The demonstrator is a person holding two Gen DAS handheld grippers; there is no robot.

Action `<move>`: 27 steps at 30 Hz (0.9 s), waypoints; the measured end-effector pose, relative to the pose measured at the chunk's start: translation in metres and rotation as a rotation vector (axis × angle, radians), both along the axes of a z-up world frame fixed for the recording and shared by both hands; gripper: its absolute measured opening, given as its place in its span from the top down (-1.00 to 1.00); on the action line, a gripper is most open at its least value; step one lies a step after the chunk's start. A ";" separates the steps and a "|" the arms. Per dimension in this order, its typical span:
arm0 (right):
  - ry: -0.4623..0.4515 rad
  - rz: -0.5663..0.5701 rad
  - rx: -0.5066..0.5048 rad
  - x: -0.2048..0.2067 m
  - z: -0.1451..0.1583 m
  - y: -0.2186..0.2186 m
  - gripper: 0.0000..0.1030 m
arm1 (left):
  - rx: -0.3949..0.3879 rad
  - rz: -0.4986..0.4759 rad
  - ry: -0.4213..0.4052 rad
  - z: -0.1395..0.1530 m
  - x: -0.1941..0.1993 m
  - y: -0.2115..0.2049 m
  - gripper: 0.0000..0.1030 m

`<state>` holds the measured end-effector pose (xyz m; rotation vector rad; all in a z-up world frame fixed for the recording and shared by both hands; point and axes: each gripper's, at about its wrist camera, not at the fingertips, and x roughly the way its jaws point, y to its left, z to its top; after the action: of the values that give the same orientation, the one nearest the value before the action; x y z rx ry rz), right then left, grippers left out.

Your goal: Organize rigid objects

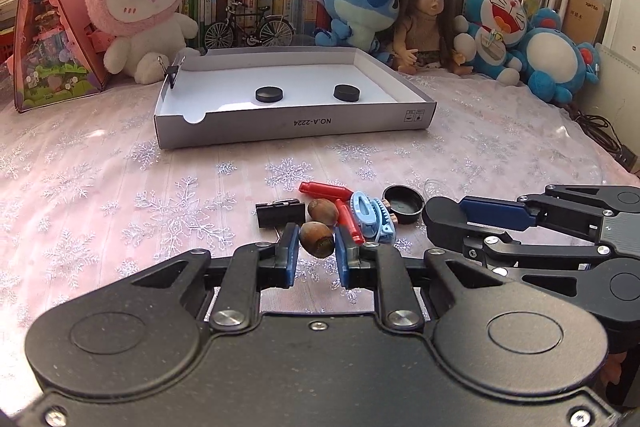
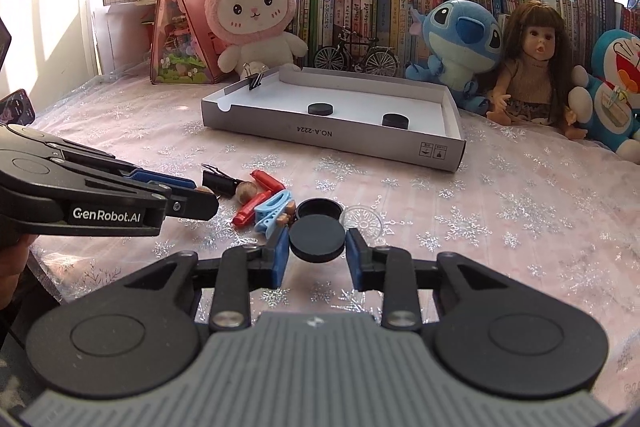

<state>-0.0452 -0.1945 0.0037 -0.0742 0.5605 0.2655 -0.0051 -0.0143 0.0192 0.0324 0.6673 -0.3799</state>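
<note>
My left gripper is shut on a brown nut just above the cloth. My right gripper is shut on a black round cap. Just ahead lies a small pile: a second nut, a black binder clip, red tubes, a blue hair clip and an upturned black cap. A grey cardboard tray further back holds two black caps and a binder clip on its left rim.
Plush toys, a doll, a toy bicycle and books line the back. A pink toy house stands at the left. A clear plastic lid lies beside the pile. Cables run along the right edge.
</note>
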 end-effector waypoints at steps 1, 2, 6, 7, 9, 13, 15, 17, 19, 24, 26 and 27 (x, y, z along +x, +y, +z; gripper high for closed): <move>0.000 -0.005 0.003 0.001 0.002 -0.001 0.30 | -0.004 0.003 -0.007 0.003 0.002 0.001 0.64; 0.000 -0.010 0.008 0.003 0.004 -0.002 0.30 | -0.007 0.006 -0.014 0.006 0.003 0.001 0.64; 0.000 -0.034 0.030 0.013 0.011 -0.005 0.30 | -0.016 0.019 -0.045 0.019 0.012 0.002 0.64; 0.000 -0.039 0.034 0.015 0.013 -0.006 0.30 | -0.018 0.019 -0.051 0.022 0.014 0.002 0.64; 0.001 -0.052 0.041 0.022 0.017 -0.008 0.30 | -0.023 0.020 -0.060 0.027 0.019 0.002 0.64; 0.006 -0.079 0.052 0.034 0.024 -0.013 0.30 | -0.034 0.034 -0.063 0.035 0.033 0.004 0.64; 0.008 -0.093 0.060 0.041 0.027 -0.017 0.30 | -0.039 0.041 -0.062 0.037 0.040 0.005 0.64; 0.011 -0.104 0.064 0.048 0.029 -0.019 0.30 | -0.039 0.046 -0.061 0.040 0.047 0.006 0.64; 0.015 -0.112 0.068 0.054 0.031 -0.022 0.30 | -0.040 0.052 -0.061 0.042 0.054 0.008 0.64; 0.029 -0.128 0.085 0.070 0.037 -0.029 0.30 | -0.044 0.071 -0.063 0.048 0.071 0.012 0.64; 0.038 -0.137 0.094 0.078 0.038 -0.031 0.30 | -0.046 0.082 -0.061 0.049 0.079 0.014 0.64; 0.043 -0.142 0.099 0.081 0.038 -0.032 0.30 | -0.049 0.089 -0.059 0.050 0.083 0.016 0.64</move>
<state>0.0357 -0.2269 0.0417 0.0675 0.5916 0.1561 0.0777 0.0015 0.0692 -0.0327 0.5984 -0.3089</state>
